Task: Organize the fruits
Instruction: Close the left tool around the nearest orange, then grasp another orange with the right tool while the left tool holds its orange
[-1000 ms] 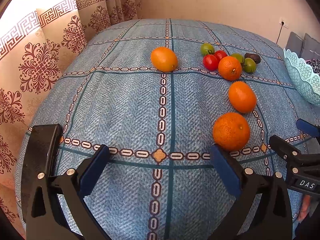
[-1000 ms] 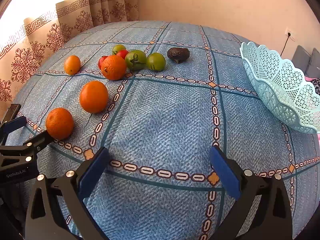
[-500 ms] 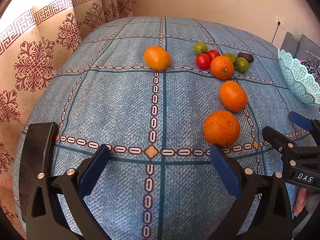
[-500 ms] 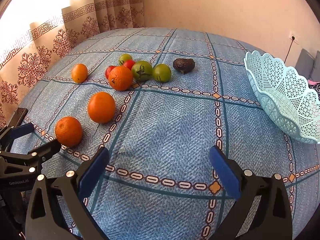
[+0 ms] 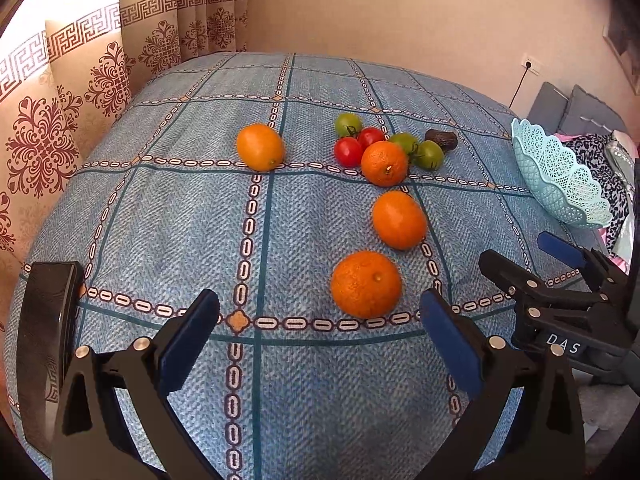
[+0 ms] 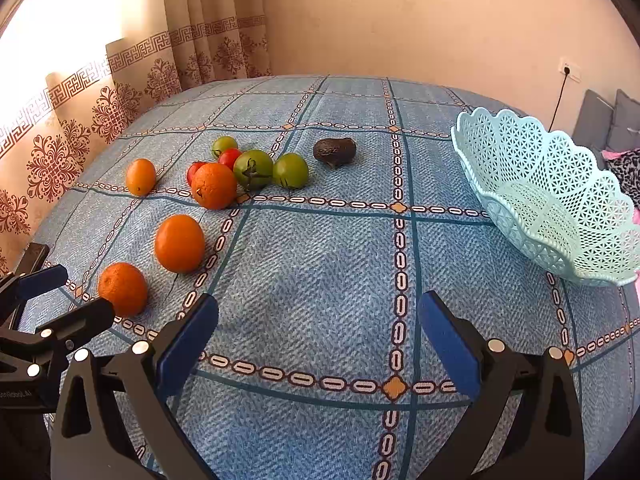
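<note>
Far left: lone orange (image 5: 260, 146) sits apart from the rest, on the patterned blue cloth (image 5: 160, 220) near the curtain (image 5: 60, 120). The surface looks like a bed, soft and crowned in this lens. Risk: round fruit nudged on a soft, sloping cover may roll toward the left edge.

Left gripper (image 5: 318, 330): fingers wide apart, holding nothing. Nearest orange (image 5: 366, 284) lies just ahead, off toward the right finger (image 5: 450, 334). Risk: closing off-centre would clip its side and send it rolling, not seat it.

Next orange (image 5: 399, 219) sits a little farther back, separate from its neighbours.

Middle cluster, far: fourth orange (image 5: 384, 163) packed against two red tomatoes (image 5: 348, 151) and green tomatoes (image 6: 253, 169). Risk: fingers reaching in here would shove neighbours; a hard squeeze could split a tomato.

Dark avocado (image 6: 334, 152) lies just right of the cluster, alone.

Right gripper (image 6: 318, 330): fingers wide apart, nothing held, over bare cloth. The two grippers are close together; crossing paths could knock them.

Far right: pale blue lattice basket (image 6: 520, 152), empty, tilted with its near rim lifted. Risk: light and unsteady on soft bedding, so dropped fruit may tip it or bounce out.
</note>
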The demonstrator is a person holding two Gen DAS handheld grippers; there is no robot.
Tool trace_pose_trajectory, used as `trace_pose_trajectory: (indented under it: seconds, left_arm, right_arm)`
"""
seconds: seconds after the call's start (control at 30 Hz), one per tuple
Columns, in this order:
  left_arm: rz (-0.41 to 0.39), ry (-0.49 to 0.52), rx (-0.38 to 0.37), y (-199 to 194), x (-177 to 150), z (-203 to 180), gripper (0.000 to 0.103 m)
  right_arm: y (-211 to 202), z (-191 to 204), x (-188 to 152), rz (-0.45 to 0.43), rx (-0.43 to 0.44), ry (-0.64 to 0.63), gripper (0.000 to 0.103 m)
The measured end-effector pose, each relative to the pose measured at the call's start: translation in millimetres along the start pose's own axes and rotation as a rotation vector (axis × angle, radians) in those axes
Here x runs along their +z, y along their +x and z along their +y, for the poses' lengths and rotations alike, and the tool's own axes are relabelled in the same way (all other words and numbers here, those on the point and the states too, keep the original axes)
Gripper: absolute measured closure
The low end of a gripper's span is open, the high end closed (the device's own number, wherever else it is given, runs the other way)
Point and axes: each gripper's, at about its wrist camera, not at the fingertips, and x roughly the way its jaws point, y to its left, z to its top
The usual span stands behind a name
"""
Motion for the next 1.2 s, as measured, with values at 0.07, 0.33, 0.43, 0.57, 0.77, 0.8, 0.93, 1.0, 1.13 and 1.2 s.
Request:
trace_pose_trajectory:
  seconds: [0.07, 0.33, 0.43, 0.57, 0.77, 0.8, 0.93, 1.0, 1.13, 1.2]
  left_arm:
    - [-0.003, 0.021, -0.012, 2.4, 0.4, -6.1, 0.003]
    - [0.019, 0.047, -0.068, 16.9, 0.2, -16.6, 0.045]
    - [0.010, 0.045, -0.065, 16.0, -0.3, -15.1, 0.062]
    - [0.000, 0.020, -0.073, 12.2, -1.3, -7.8, 0.062]
    - [-0.072, 0.005, 0.039, -5.5, 1.0, 7.6, 0.062]
    - [-0.086, 0.001, 0.061, -8.8, 1.7, 11.5, 0.062]
    - [-0.114, -0.033, 0.102, -18.8, 7.1, 29.0, 0.062]
    - [-0.126, -0.044, 0.122, -23.1, 7.8, 34.9, 0.062]
    - [-0.132, -0.060, 0.149, -26.2, 7.7, 43.2, 0.062]
    - [-0.126, -0.069, 0.153, -24.4, 7.6, 46.7, 0.062]
  right_arm:
    - [0.2, -1.6, -1.4, 0.003, -0.002, 0.000, 0.005]
    - [3.5, 0.1, 1.1, 0.008, -0.013, 0.000, 0.005]
    - [5.0, 0.6, 3.2, 0.009, -0.012, 0.004, 0.005]
    - [6.5, 5.6, 10.3, 0.006, 0.004, -0.007, 0.005]
    - [8.0, 23.7, 20.1, 0.001, 0.058, -0.044, 0.005]
    - [8.9, 27.9, 22.3, 0.000, 0.065, -0.055, 0.005]
    - [11.5, 47.0, 32.7, -0.004, 0.112, -0.085, 0.005]
    - [14.0, 56.2, 36.8, -0.001, 0.138, -0.094, 0.005]
    - [22.6, 71.6, 41.2, 0.019, 0.166, -0.112, 0.010]
    - [27.2, 78.4, 42.1, 0.033, 0.179, -0.124, 0.021]
